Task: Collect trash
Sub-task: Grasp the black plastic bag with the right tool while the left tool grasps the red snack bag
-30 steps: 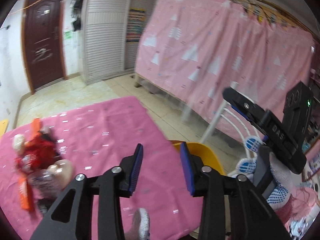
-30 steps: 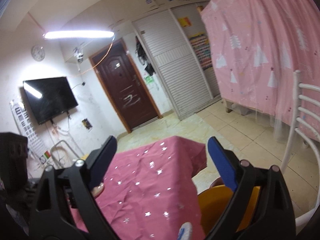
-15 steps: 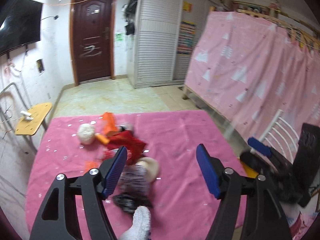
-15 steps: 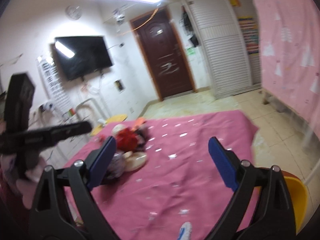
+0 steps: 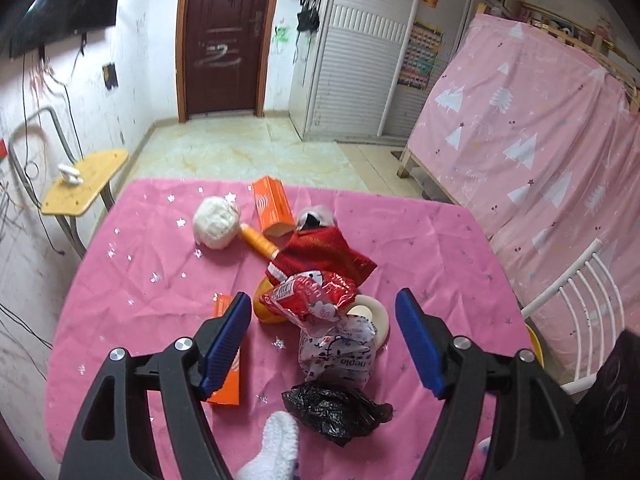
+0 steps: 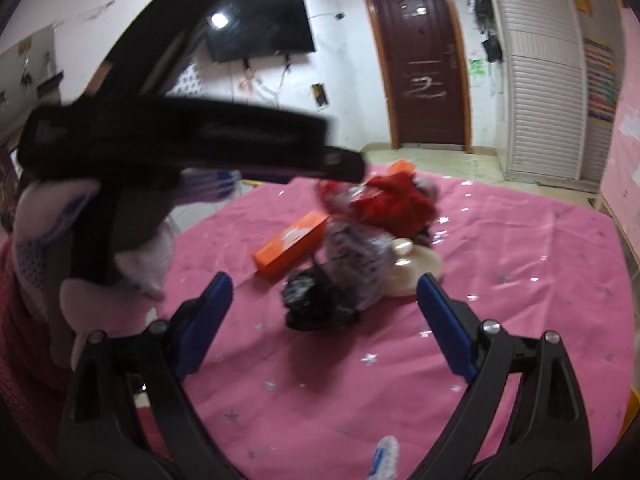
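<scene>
A heap of trash lies on the pink star-print tablecloth (image 5: 140, 272): a crumpled black bag (image 5: 334, 406), a white printed wrapper (image 5: 340, 356), a red printed wrapper (image 5: 308, 296), a red cloth (image 5: 324, 254), a white paper ball (image 5: 216, 222), an orange box (image 5: 272, 206) and a flat orange box (image 5: 228, 380). My left gripper (image 5: 324, 344) is open and empty, above the wrappers. My right gripper (image 6: 324, 320) is open and empty, short of the black bag (image 6: 308, 300). The left gripper crosses the right wrist view at upper left, blurred.
A yellow bin rim (image 5: 534, 340) shows beyond the table's right edge beside a white chair back (image 5: 580, 284). A small wooden desk (image 5: 84, 180) stands at the left. A pink bed curtain (image 5: 540, 128) hangs on the right. A dark door (image 5: 224, 36) is at the back.
Both grippers have swung left from the yellow bin toward the trash heap and come closer to it. The left jaws, narrow a second ago, now stand wide open.
</scene>
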Tool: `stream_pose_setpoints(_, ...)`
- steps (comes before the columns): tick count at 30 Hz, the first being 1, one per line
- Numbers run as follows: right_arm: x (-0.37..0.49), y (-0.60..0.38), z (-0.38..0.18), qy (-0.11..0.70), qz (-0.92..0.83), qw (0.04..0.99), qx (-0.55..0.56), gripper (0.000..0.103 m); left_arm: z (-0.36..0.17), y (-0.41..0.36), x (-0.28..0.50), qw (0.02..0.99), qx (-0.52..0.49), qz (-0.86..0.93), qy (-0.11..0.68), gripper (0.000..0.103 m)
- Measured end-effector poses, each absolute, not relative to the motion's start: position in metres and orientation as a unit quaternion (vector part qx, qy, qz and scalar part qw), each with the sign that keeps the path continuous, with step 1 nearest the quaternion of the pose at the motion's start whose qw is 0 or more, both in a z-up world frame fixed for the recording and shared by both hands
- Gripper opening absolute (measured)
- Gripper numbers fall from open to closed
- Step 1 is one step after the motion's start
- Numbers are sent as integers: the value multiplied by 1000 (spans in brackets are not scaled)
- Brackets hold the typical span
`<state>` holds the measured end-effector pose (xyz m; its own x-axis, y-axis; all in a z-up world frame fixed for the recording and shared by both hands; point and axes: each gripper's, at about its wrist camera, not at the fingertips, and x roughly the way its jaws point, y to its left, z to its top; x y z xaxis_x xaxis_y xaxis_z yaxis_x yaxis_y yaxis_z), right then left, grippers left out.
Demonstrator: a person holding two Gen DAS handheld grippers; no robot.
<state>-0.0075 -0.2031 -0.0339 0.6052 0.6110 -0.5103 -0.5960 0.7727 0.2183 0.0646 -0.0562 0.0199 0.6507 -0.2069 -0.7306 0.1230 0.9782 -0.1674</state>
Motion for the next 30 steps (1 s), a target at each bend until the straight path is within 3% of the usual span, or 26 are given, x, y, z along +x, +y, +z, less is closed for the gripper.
stream_pose_setpoints(1,-6,-200,-35,293,339,894,9,76,16,-56,68,904,-56,-93,413,66)
stream_pose_setpoints(3,-4,-194,-36,298,342,891,1,72,9,-56,73,898,-66,-97,423,64)
stream_pose_setpoints(5,-2,-188,-38,303,347,888,-4,65,4,-54,78,893,-79,-101,433,55)
stream_pose_setpoints(7,0,-183,-41,310,346,885,-13,59,-2,-52,82,888,-88,-101,440,37)
stream_pose_setpoints(11,4,-175,-49,329,343,879,-27,44,-13,-50,88,881,-99,-105,450,23)
stream_pose_setpoints(16,3,-166,-52,342,343,873,-52,10,-18,-46,87,882,-109,-100,447,8)
stream_pose_setpoints(19,0,-165,-51,336,338,877,-62,5,-16,-43,85,888,-109,-96,437,1)
stream_pose_setpoints(30,-2,-206,-22,300,375,877,18,5,8,-30,69,906,-109,-87,400,0)
